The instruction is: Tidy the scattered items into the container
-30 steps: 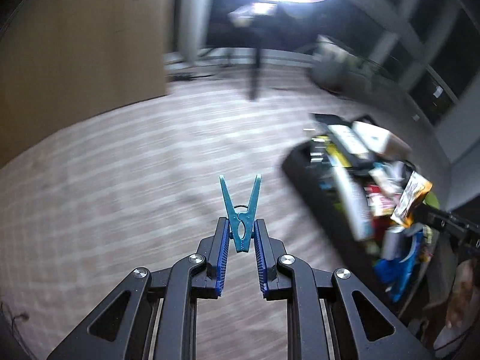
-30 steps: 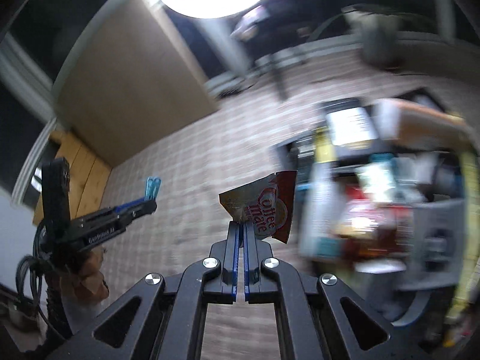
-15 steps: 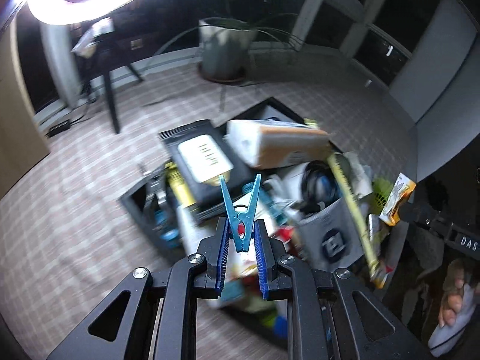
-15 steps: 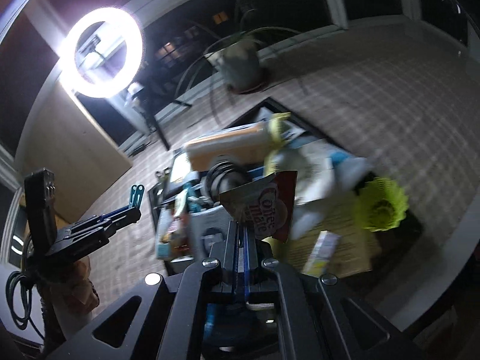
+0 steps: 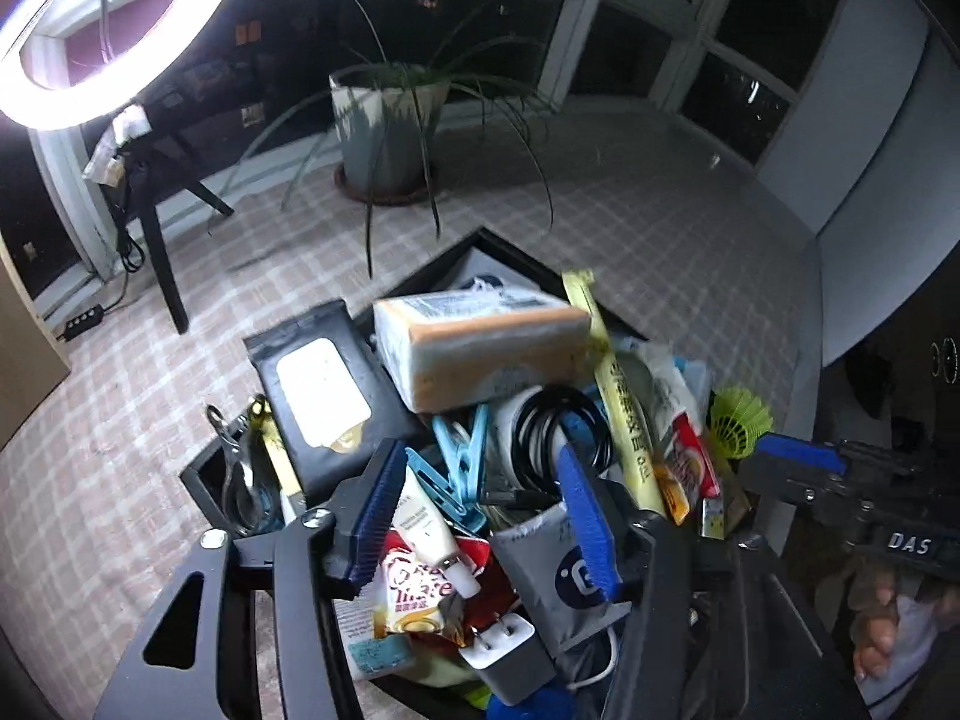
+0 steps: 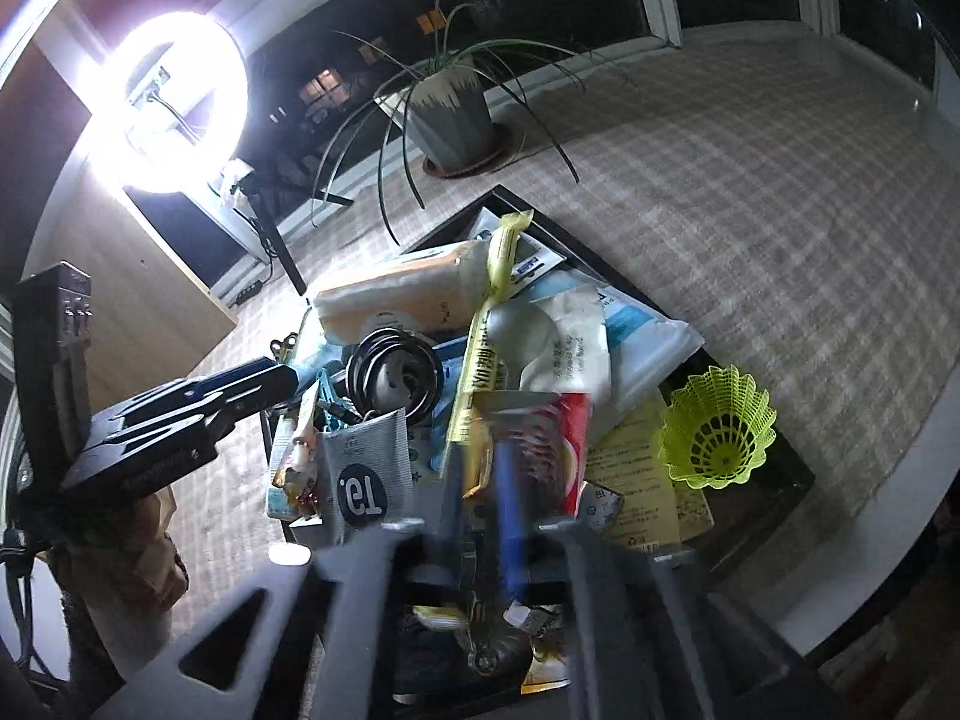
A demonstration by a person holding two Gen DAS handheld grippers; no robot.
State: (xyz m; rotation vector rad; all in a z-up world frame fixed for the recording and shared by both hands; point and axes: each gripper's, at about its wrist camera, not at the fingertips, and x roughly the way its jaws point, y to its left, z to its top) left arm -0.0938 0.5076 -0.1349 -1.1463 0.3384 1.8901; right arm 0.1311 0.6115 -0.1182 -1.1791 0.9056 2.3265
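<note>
A black tray (image 5: 420, 282) (image 6: 744, 468) is heaped with small items. My left gripper (image 5: 480, 498) is open and empty just above the heap. Blue clothespins (image 5: 456, 462) lie in the pile under it. My right gripper (image 6: 480, 480) is blurred, its jaws slightly apart right over the red Coffee-mate sachet (image 6: 558, 450), which rests on the heap; the sachet also shows in the left wrist view (image 5: 687, 468). A second Coffee-mate sachet (image 5: 414, 594) lies near the tray's front.
The heap holds a tissue pack (image 5: 480, 348), a black wipes pack (image 5: 318, 384), a yellow sachet strip (image 5: 624, 408), a grey pouch (image 6: 366, 474), a white charger (image 5: 510, 654) and a yellow-green shuttlecock (image 6: 714, 426). A potted plant (image 5: 390, 126) and ring light (image 6: 174, 96) stand behind.
Both grippers moved down onto the heap. The left gripper opened and the blue clothespin left it. The right jaws parted around the Coffee-mate sachet.
</note>
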